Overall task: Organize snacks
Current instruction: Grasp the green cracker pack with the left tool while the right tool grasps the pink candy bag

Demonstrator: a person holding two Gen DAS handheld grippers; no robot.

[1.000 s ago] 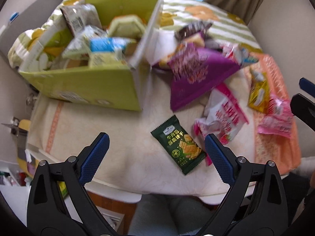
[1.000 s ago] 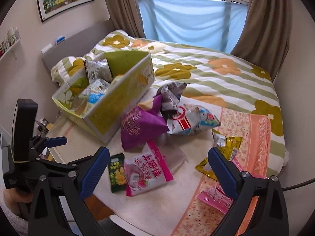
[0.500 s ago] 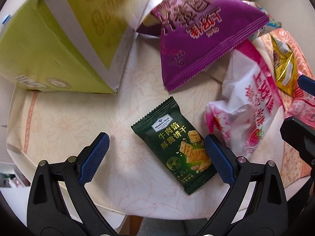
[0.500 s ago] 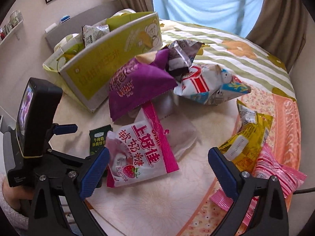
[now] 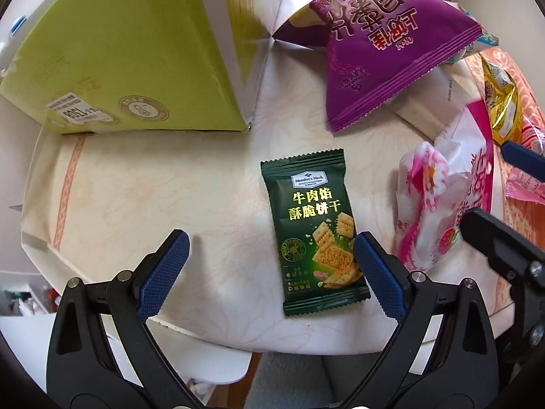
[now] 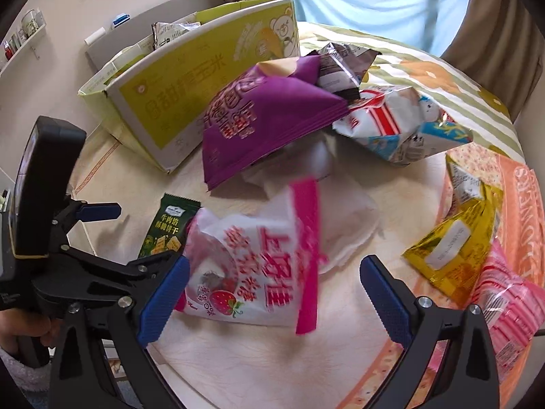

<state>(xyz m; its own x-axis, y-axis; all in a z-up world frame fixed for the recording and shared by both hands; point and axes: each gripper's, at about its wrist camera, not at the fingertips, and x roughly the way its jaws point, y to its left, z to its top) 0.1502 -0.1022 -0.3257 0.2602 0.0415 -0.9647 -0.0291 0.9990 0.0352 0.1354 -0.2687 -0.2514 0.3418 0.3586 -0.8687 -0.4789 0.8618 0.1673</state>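
Snacks are scattered on the counter [image 5: 136, 204]; a dark green cracker packet [image 5: 315, 238] is flanked by the wide-open left hand-held gripper [image 5: 270, 248]. The right hand-held gripper [image 6: 272, 279] is spread over a pink-and-white candy bag [image 6: 259, 266].

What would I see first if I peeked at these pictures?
A big purple snack bag pops out, leaning by the yellow-green box that is full of snacks. In front of it lies a pink-and-white strawberry candy bag, and beside that a small dark green cracker packet lies flat, between the open left gripper's blue fingers.
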